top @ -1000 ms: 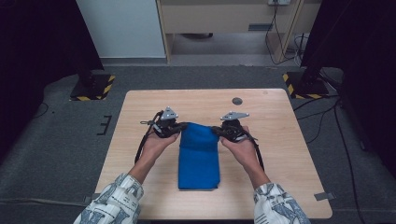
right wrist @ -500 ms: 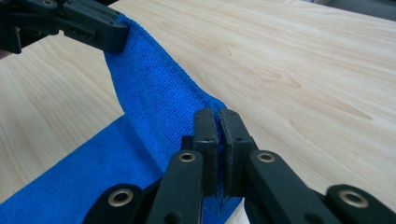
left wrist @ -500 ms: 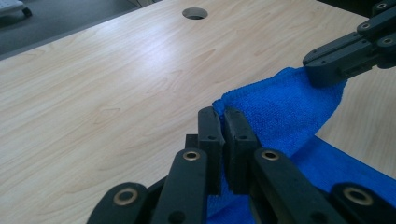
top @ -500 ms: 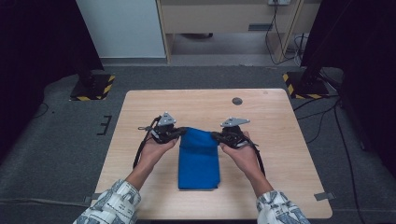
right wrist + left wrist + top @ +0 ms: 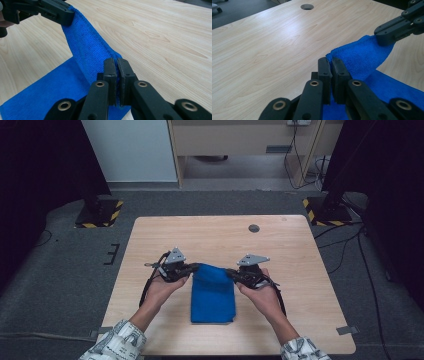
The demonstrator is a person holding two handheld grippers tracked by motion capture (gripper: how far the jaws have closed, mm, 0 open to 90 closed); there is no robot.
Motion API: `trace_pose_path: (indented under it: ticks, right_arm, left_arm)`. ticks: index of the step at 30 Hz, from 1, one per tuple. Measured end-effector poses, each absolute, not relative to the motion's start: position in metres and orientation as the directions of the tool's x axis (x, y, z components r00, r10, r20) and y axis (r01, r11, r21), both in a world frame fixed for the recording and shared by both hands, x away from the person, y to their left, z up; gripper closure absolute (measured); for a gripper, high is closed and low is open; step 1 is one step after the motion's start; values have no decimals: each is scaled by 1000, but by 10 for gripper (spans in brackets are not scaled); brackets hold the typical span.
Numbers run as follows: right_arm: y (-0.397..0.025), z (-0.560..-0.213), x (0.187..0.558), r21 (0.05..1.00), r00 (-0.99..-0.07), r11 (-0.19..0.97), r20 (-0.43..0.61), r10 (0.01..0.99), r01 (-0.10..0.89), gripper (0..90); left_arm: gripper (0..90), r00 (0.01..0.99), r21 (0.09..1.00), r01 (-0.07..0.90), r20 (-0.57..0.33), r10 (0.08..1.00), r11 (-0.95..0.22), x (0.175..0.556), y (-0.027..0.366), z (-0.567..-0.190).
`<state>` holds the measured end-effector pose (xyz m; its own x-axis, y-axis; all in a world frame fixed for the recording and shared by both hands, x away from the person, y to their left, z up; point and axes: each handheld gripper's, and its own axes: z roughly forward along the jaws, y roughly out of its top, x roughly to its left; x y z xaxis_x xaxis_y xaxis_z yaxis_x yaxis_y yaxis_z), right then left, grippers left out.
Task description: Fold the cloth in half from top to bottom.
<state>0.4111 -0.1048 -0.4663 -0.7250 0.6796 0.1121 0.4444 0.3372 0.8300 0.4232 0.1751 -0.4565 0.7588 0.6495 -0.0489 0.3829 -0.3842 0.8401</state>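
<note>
The cloth (image 5: 213, 292) is a bright blue terry piece with a fine looped pile, folded into a long strip. It lies on the desk (image 5: 295, 255) well to the near side of the round hole (image 5: 254, 228) and slightly to its left. The near part of the cloth lies flat on the wood; the far edge is lifted clear of the surface and stretched between the two grippers, sagging slightly in the middle. The left gripper (image 5: 194, 266) has the far left corner: in the left gripper view its fingers (image 5: 323, 70) are pressed together with the cloth's edge (image 5: 359, 58) caught between them. The right gripper (image 5: 228, 272) has the far right corner: in the right gripper view its fingers (image 5: 125, 72) are likewise clamped tight on the cloth (image 5: 87, 50), which runs up from them as a taut band to the left gripper (image 5: 68, 18). A stitched hem shows along the raised edge. The cloth's colour is even, with no marks visible. Each gripper is held in a hand, and both patterned sleeves are at the near desk edge.
</note>
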Motion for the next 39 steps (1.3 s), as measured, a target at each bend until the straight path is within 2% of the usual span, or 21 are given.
trace_pose_path:
  ticks: [7,18,27,39]
  right_arm:
    - [-104,-463,399,830,-739,354,99,667,431,866]
    - [-104,-478,386,809,-758,397,88,646,433,860]
    - [-107,-478,377,815,-764,392,93,638,426,857]
    - [-105,-486,365,806,-781,417,88,618,421,849]
  left_arm:
    - [864,773,844,370,-50,632,-387,410,179,-456]
    - [864,787,837,379,-66,614,-396,395,177,-468]
    - [863,792,836,380,-73,606,-396,381,180,-474]
    - [852,794,818,412,-107,598,-400,368,184,-488]
